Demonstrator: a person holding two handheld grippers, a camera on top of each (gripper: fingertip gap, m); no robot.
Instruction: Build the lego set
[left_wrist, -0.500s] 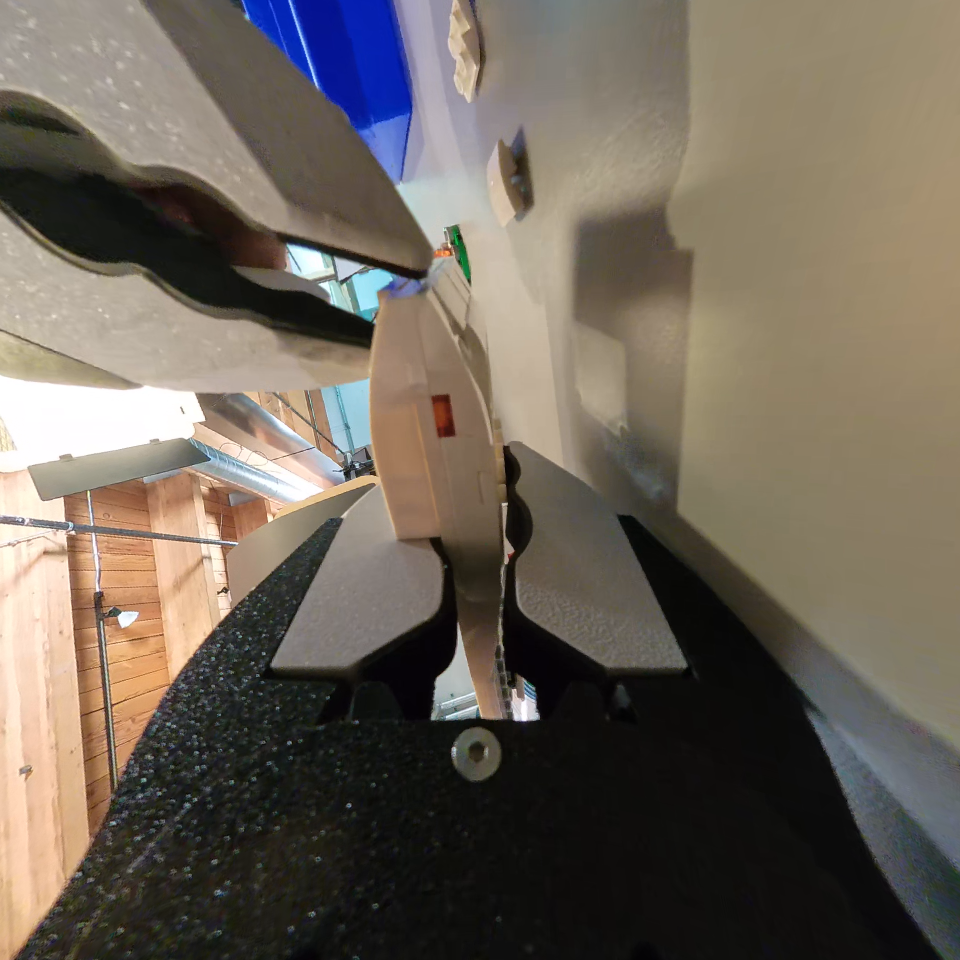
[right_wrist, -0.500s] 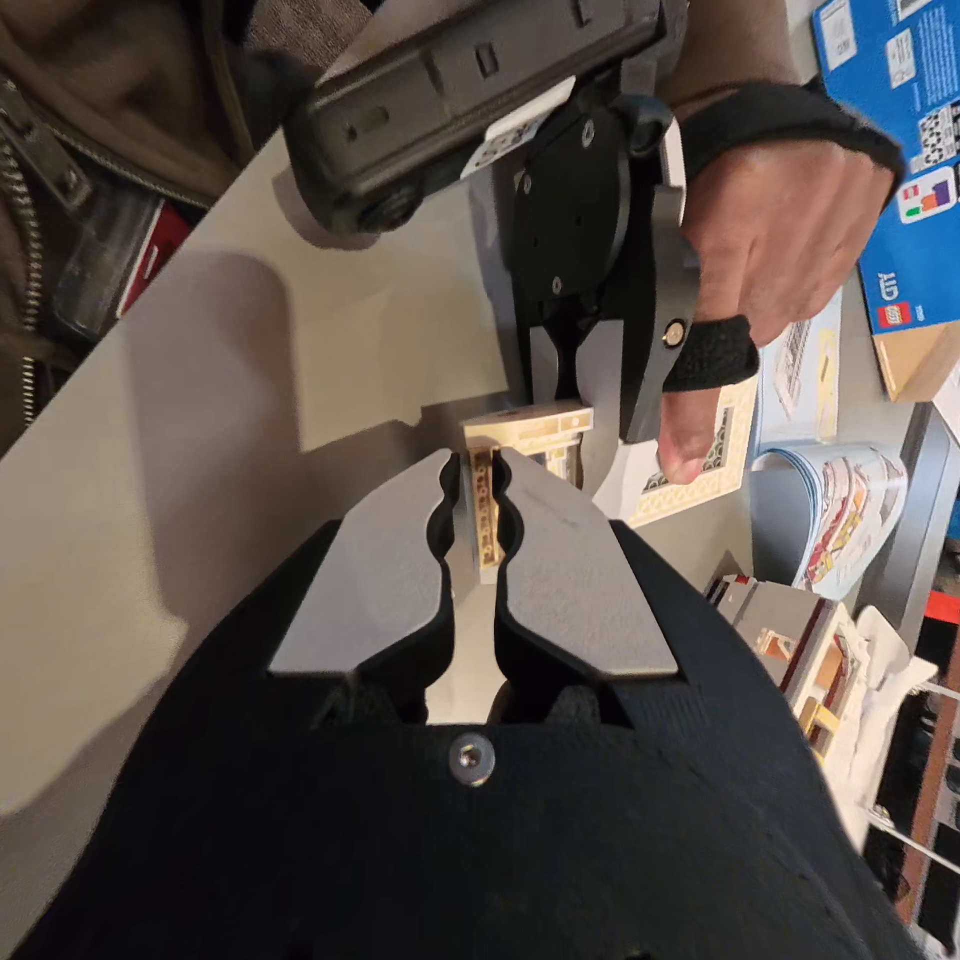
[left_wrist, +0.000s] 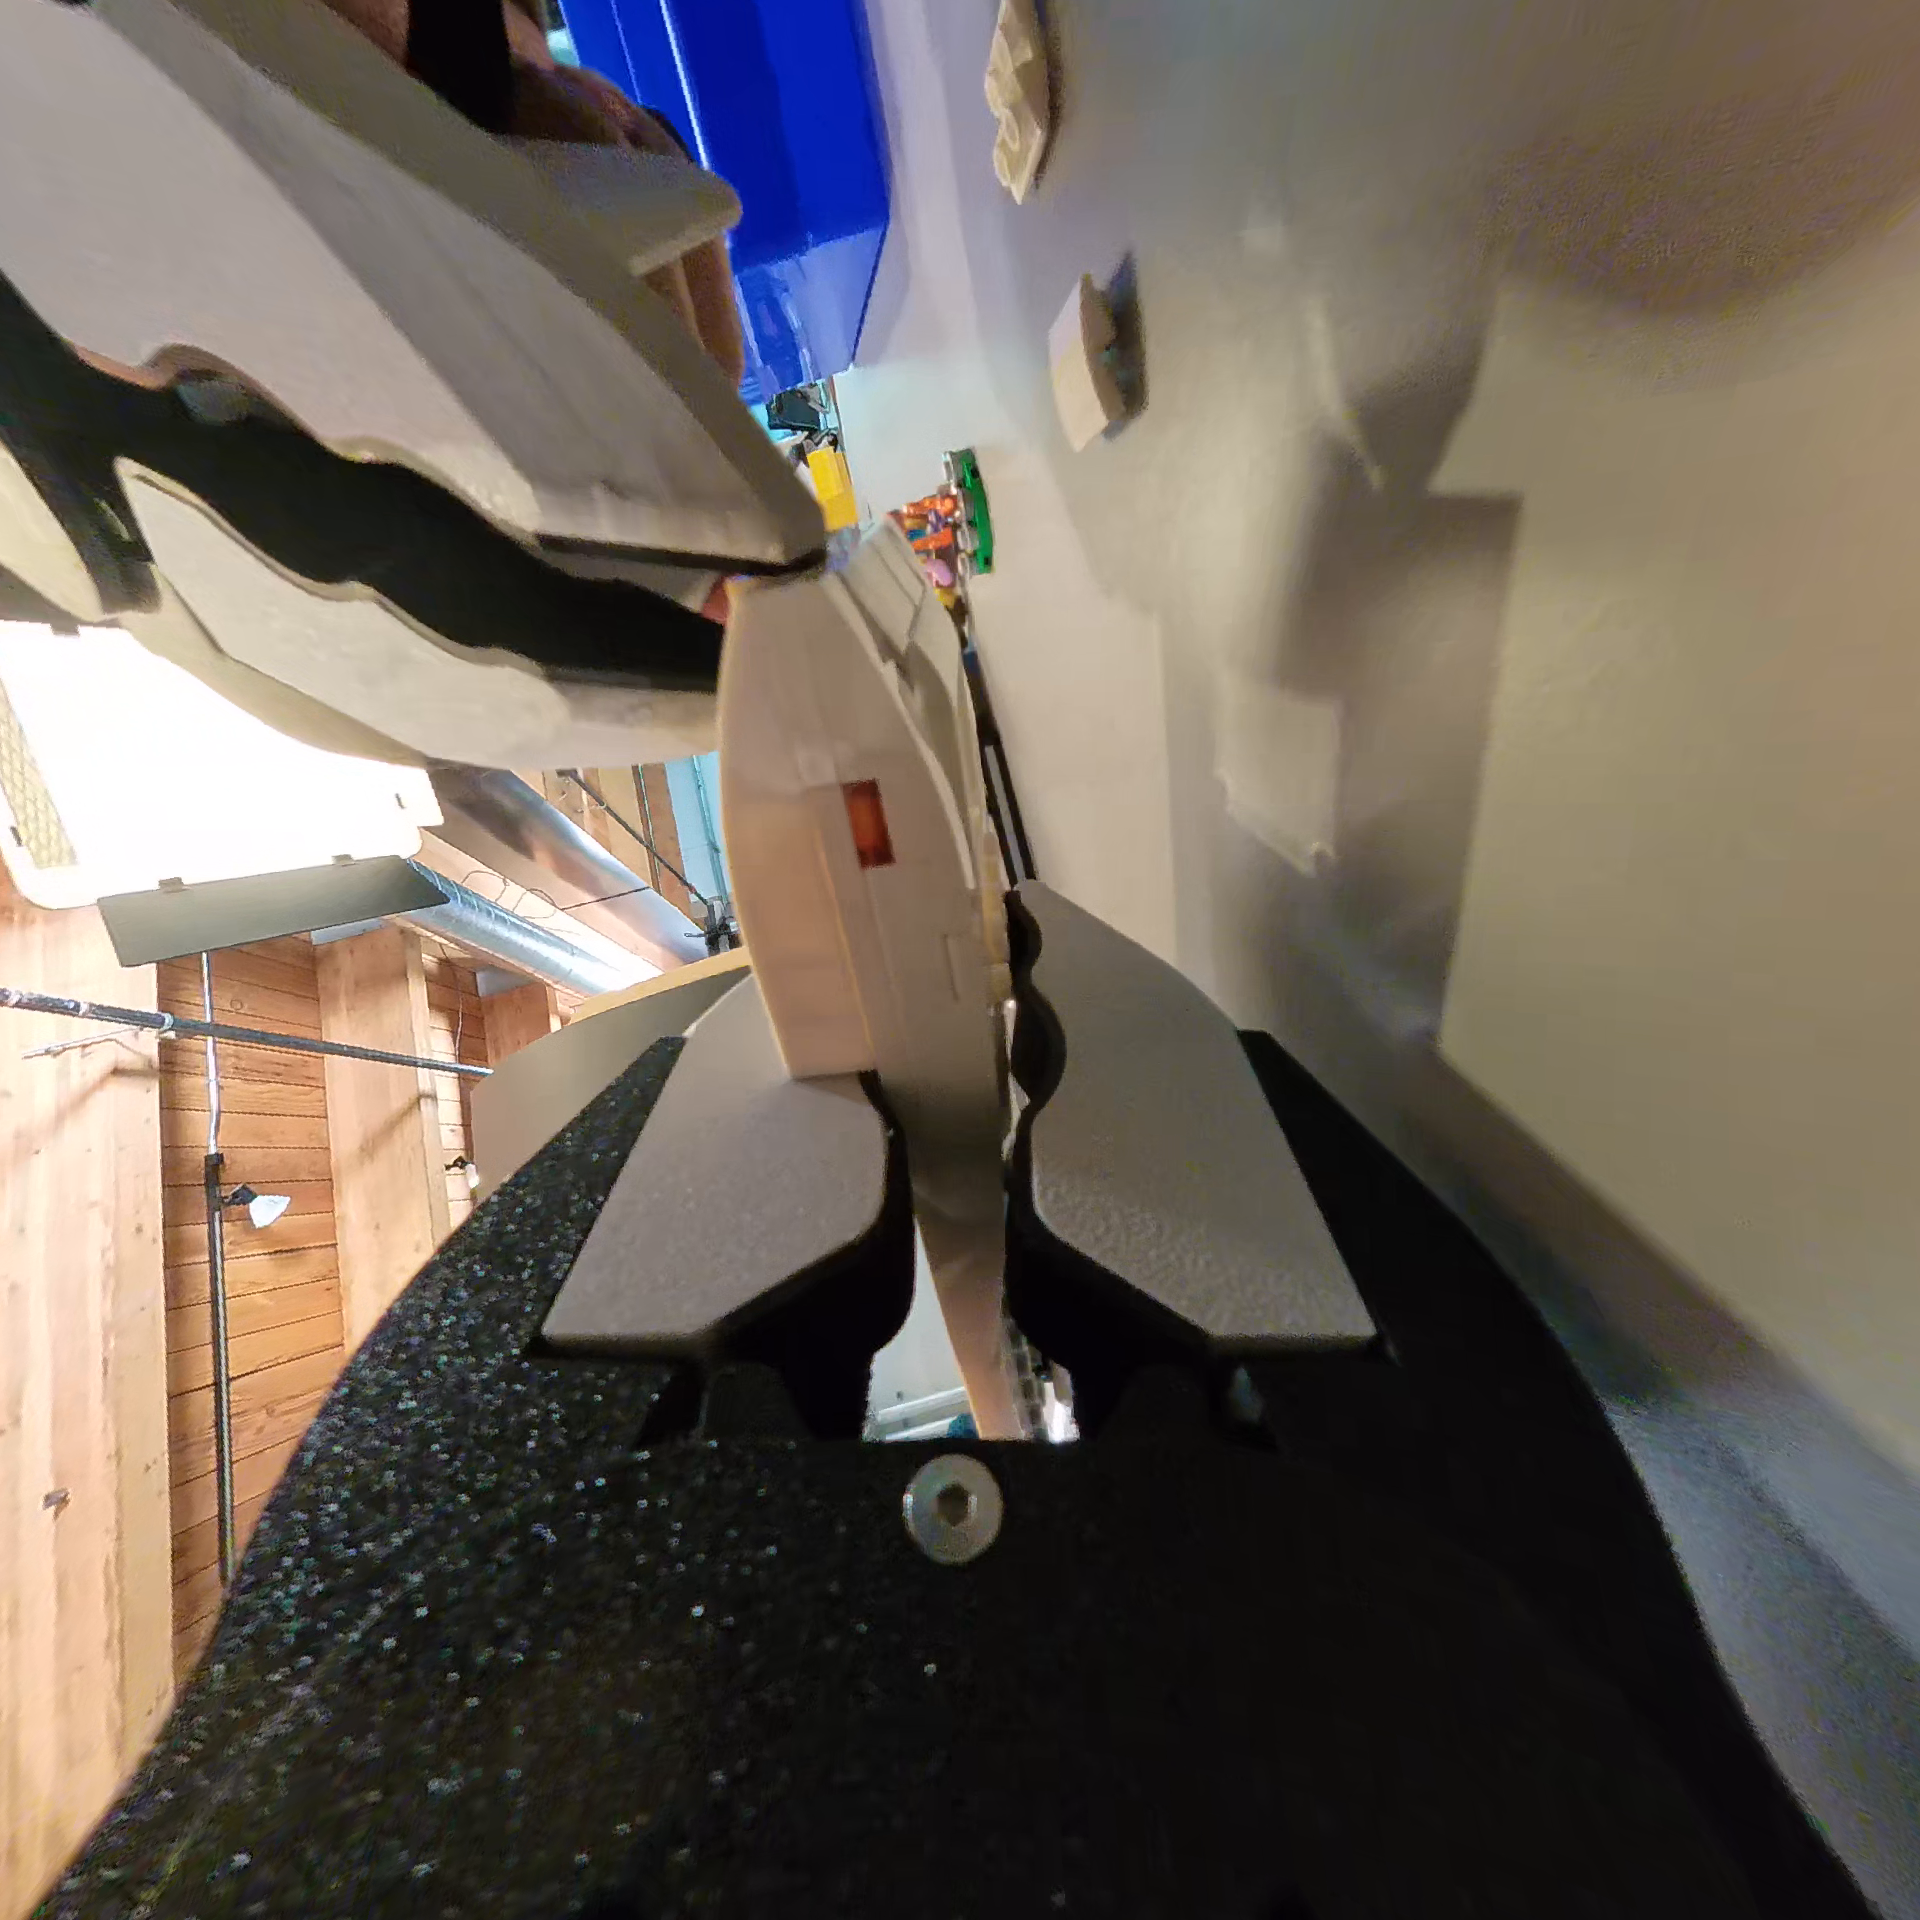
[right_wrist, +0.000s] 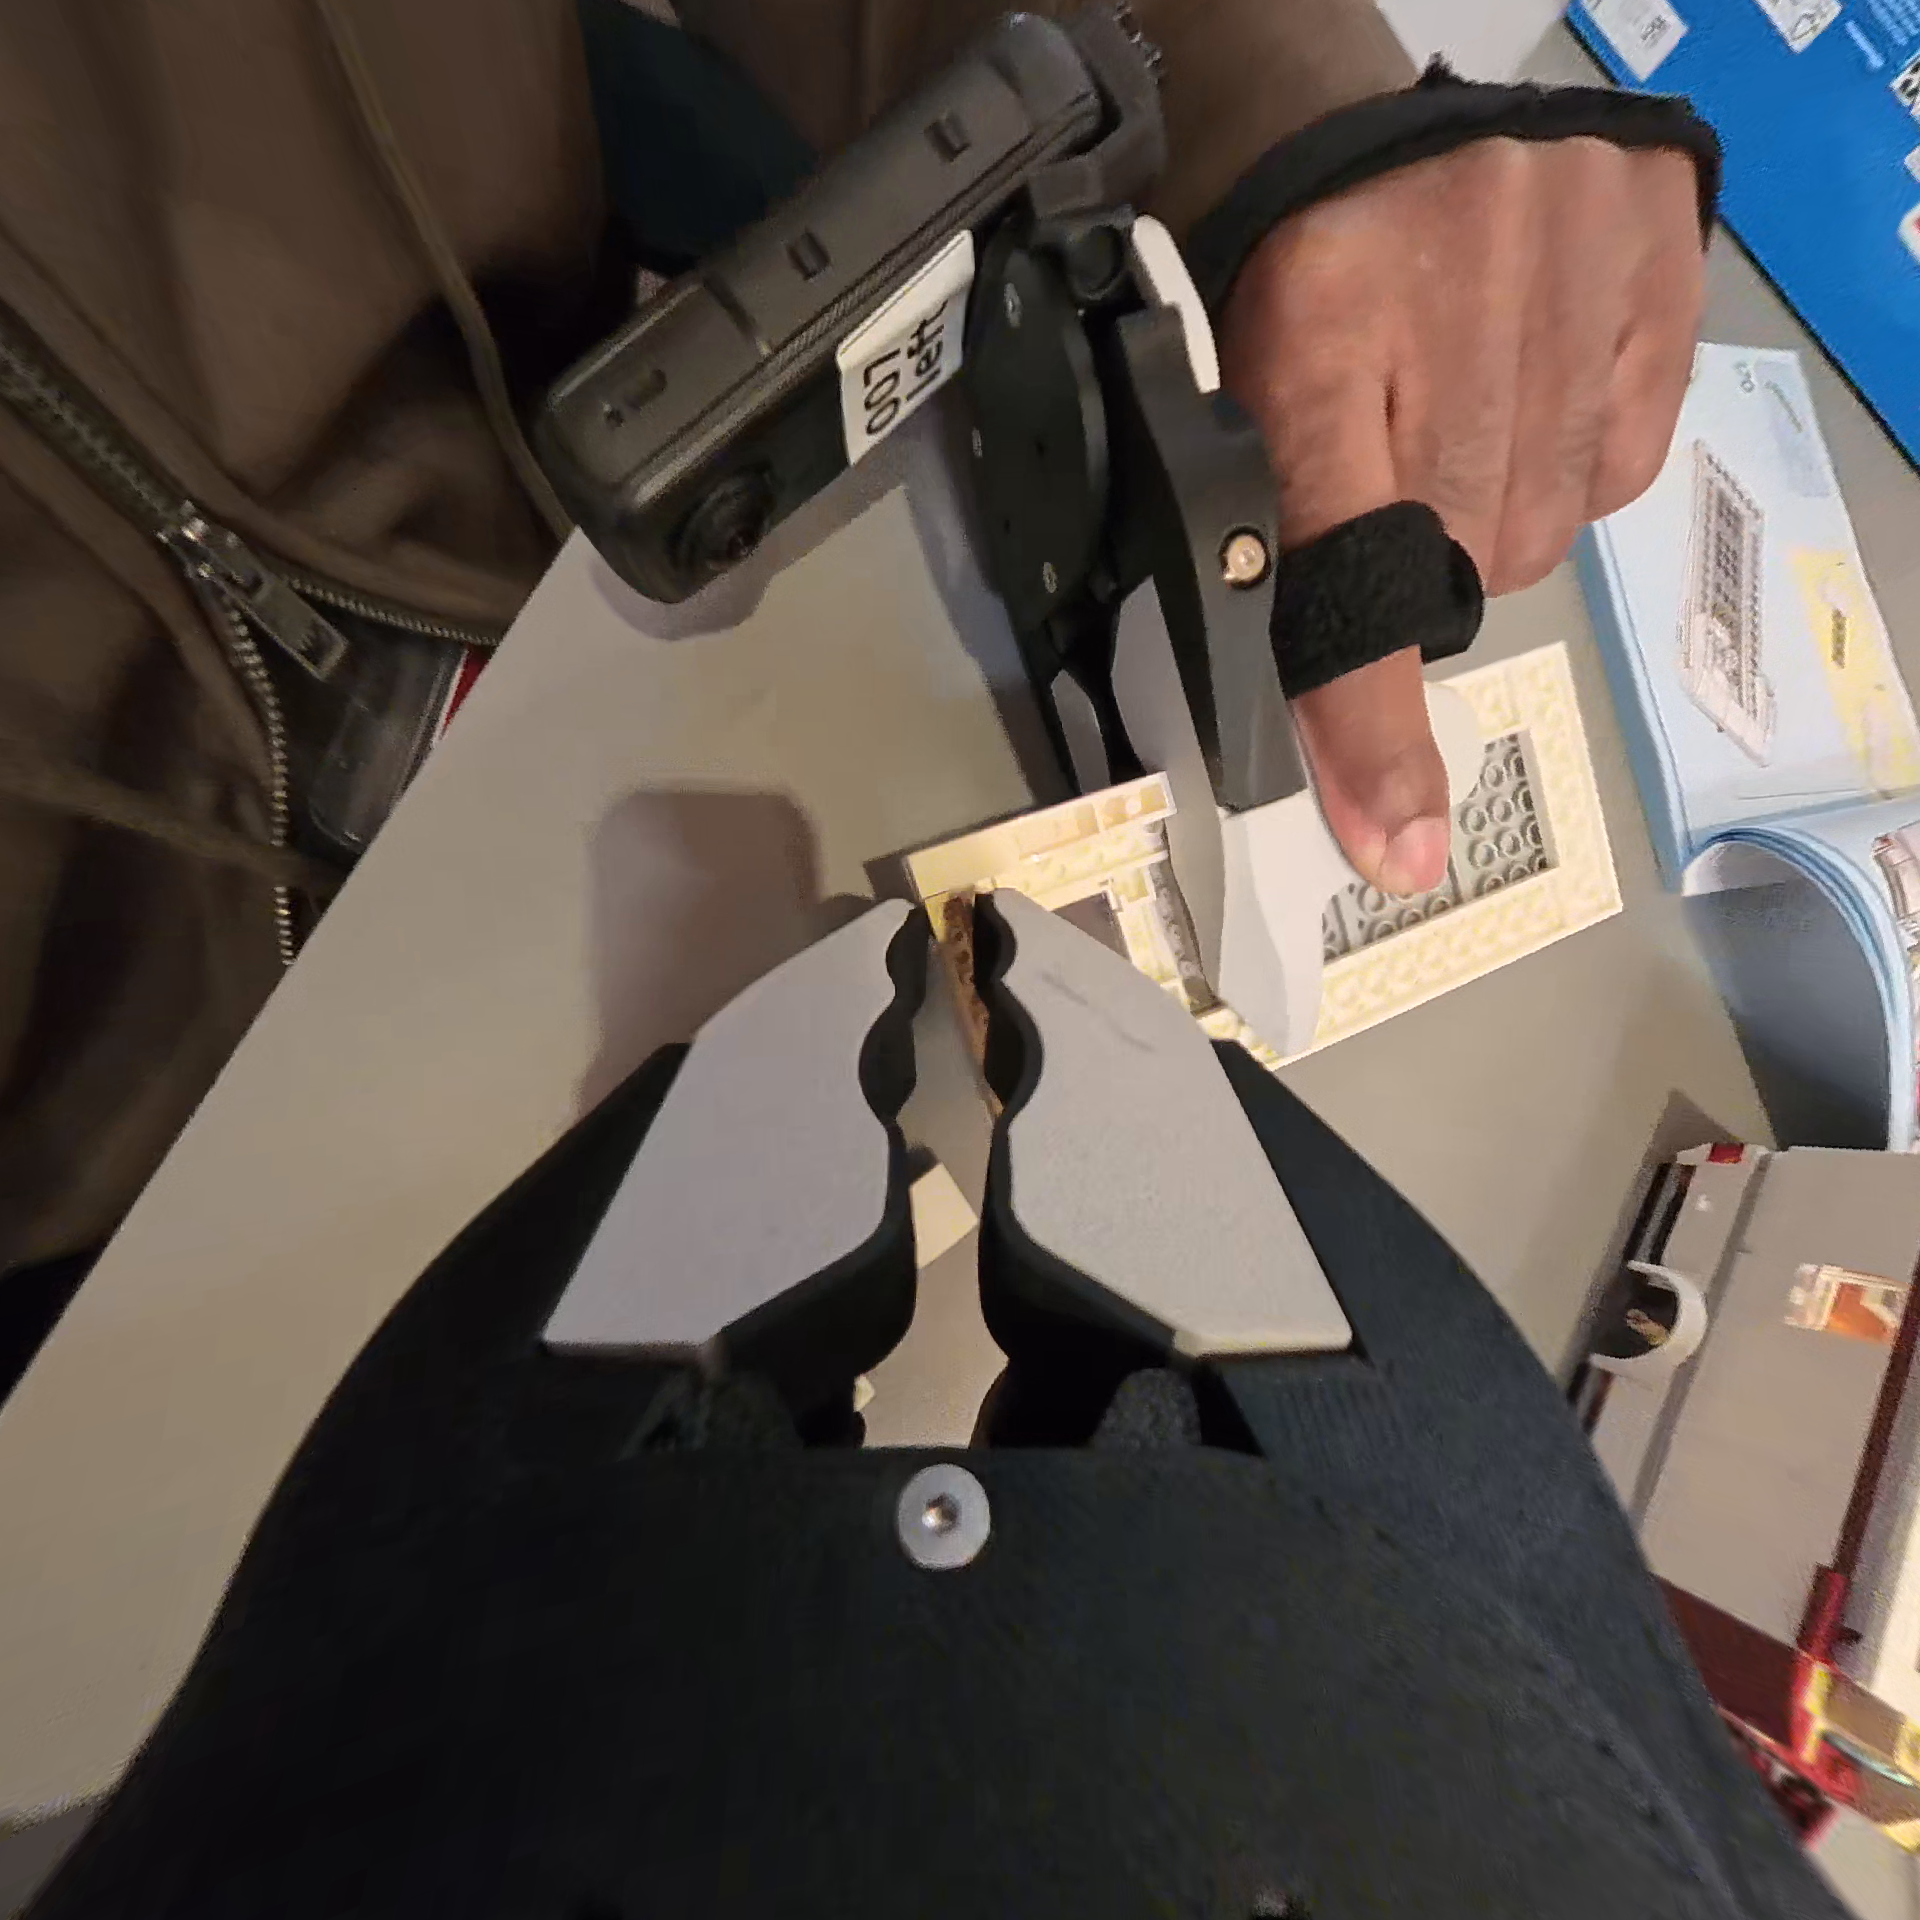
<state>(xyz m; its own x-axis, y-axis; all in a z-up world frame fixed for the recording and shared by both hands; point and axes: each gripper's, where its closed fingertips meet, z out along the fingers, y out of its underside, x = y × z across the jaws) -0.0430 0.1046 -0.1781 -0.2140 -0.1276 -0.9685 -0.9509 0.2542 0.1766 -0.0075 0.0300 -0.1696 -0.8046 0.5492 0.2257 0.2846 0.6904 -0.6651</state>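
My left gripper (left_wrist: 935, 987) is shut on a cream brick-built wall piece (left_wrist: 831, 883) with a small orange tile and holds it on edge beside the grey table (left_wrist: 1558, 727). In the right wrist view a hand holds that gripper (right_wrist: 1174, 831) on the same cream piece (right_wrist: 1049, 842). My right gripper (right_wrist: 951, 914) is shut on a thin tan studded strip (right_wrist: 961, 966) at the cream piece's corner. In the left wrist view its fingertips (left_wrist: 800, 551) meet the piece's top edge.
A cream-framed grey baseplate (right_wrist: 1455, 935) lies behind the hand, with an open instruction booklet (right_wrist: 1766, 675) and a blue box (right_wrist: 1787, 156) beyond. A grey built model (right_wrist: 1766, 1299) stands at the right. Small cream pieces (left_wrist: 1091, 364) and a green piece (left_wrist: 971, 509) lie on the table. My right fingertips sit around 8 cm from my left ones.
My right fingers have closed a little tighter on the tan strip. Both grippers stay on the cream piece and have shifted only slightly.
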